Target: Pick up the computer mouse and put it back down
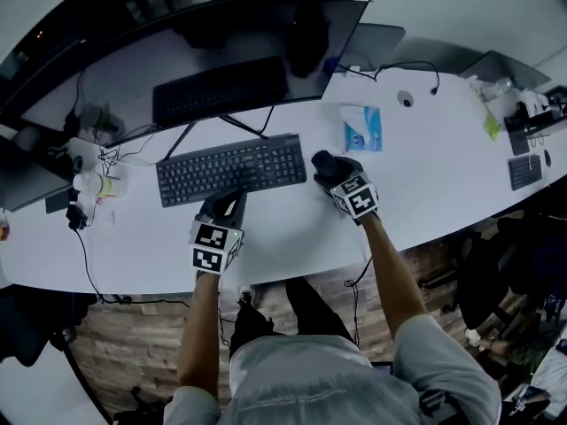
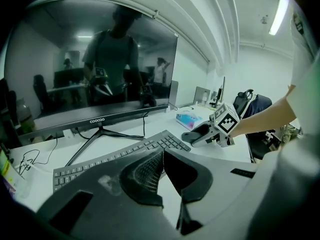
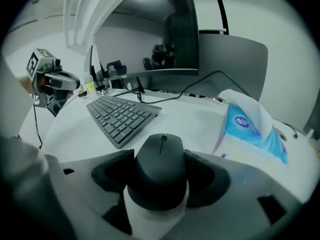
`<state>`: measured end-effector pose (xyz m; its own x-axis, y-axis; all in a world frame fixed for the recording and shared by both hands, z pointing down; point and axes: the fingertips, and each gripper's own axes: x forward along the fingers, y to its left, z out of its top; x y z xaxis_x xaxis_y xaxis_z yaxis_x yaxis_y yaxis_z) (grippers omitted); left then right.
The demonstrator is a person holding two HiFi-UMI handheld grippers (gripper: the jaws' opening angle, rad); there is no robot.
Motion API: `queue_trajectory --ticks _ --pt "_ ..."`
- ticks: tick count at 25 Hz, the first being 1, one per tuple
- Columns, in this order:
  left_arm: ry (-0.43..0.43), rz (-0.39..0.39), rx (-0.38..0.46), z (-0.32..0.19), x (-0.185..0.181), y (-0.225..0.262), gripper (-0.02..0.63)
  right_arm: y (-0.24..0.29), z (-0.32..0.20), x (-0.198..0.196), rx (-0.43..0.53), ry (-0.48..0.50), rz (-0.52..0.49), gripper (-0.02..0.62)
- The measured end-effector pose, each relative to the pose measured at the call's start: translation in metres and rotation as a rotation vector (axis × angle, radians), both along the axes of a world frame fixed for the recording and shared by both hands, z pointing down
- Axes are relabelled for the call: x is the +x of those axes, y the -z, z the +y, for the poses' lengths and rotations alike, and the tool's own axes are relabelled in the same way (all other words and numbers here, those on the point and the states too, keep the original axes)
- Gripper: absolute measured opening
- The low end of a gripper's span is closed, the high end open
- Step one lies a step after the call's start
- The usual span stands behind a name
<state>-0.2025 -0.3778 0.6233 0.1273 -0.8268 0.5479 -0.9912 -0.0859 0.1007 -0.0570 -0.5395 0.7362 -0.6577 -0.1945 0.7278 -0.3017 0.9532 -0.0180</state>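
A black computer mouse [image 3: 160, 170] sits between the jaws of my right gripper [image 3: 160, 156], which are shut against its two sides. In the head view the mouse [image 1: 324, 159] and the right gripper [image 1: 335, 173] are just right of the black keyboard [image 1: 232, 168]. I cannot tell whether the mouse rests on the white desk [image 1: 292, 228] or hangs just above it. My left gripper [image 1: 226, 204] is at the keyboard's near edge, its jaws [image 2: 162, 156] shut with nothing between them. From the left gripper view the right gripper [image 2: 210, 131] shows past the keyboard's right end.
A blue tissue pack [image 1: 362, 128] lies behind the mouse, close on its right [image 3: 250, 129]. A wide monitor [image 1: 221, 60] on a stand spans the back of the desk. Cables and small items clutter the left end [image 1: 93, 180]. The desk's front edge runs just behind both grippers.
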Motion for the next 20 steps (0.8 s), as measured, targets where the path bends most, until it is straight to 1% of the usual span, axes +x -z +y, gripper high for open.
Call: queue_trajectory --ticks 3,5,9,14,20 --pt "0.005 0.005 0.005 0.002 -0.005 -0.001 0.014 0.001 -0.002 0.001 0.004 -0.010 0.003 0.305" --pt "0.006 0.006 0.012 0.005 -0.008 -0.001 0.014 0.002 -0.002 0.002 -0.008 -0.039 0.005 0.301" --pt "-0.011 0.009 0.030 0.011 -0.011 0.004 0.014 0.013 0.005 0.008 -0.020 -0.102 -0.026 0.301" --pt "-0.048 0.006 0.059 0.021 -0.010 0.020 0.014 0.050 0.022 0.020 0.025 -0.150 -0.072 0.299" --pt "-0.126 -0.015 0.152 0.021 -0.005 0.060 0.014 0.122 0.041 0.044 0.131 -0.248 -0.133 0.300"
